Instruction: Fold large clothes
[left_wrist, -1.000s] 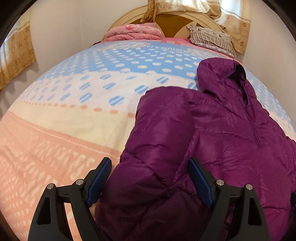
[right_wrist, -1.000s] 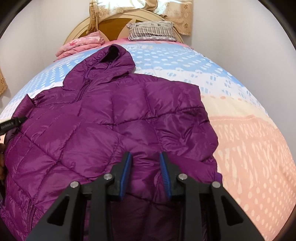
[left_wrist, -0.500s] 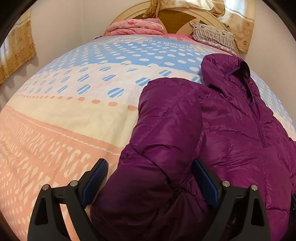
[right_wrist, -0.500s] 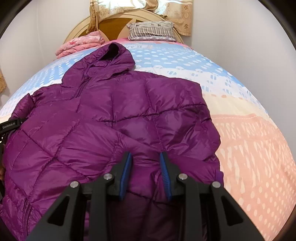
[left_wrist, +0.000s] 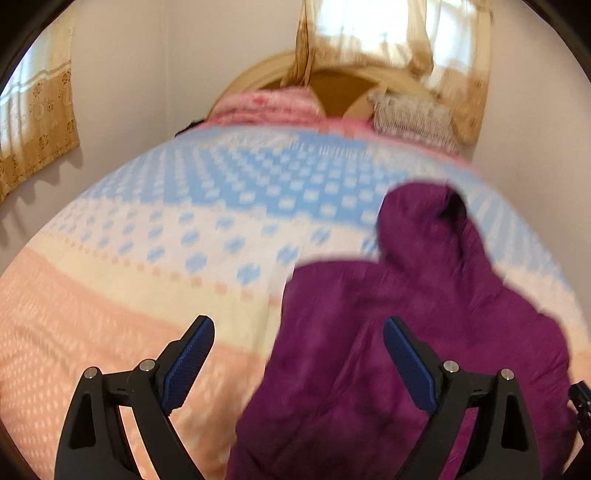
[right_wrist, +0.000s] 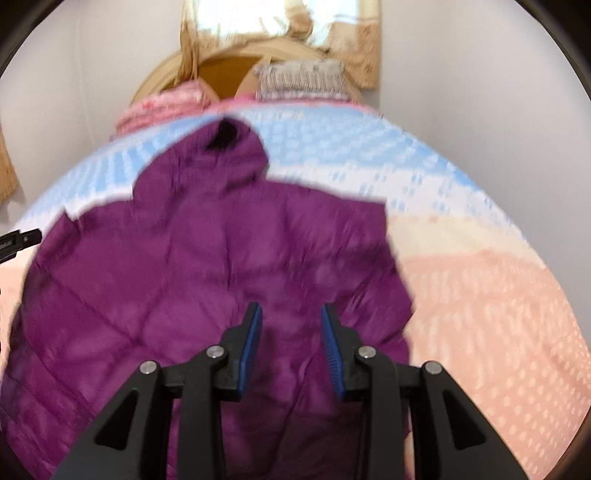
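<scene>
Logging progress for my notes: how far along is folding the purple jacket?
Done: both sleeves look folded over the purple jacket on the bed. In hand: nothing; the left hand-held gripper and right hand-held gripper are open. Left: folding body and hood.

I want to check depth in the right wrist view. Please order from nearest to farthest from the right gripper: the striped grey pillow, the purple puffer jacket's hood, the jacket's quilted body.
1. Quilted body, directly under the right gripper.
2. Hood, ahead, slightly left.
3. Striped grey pillow, at the headboard, farthest.
</scene>
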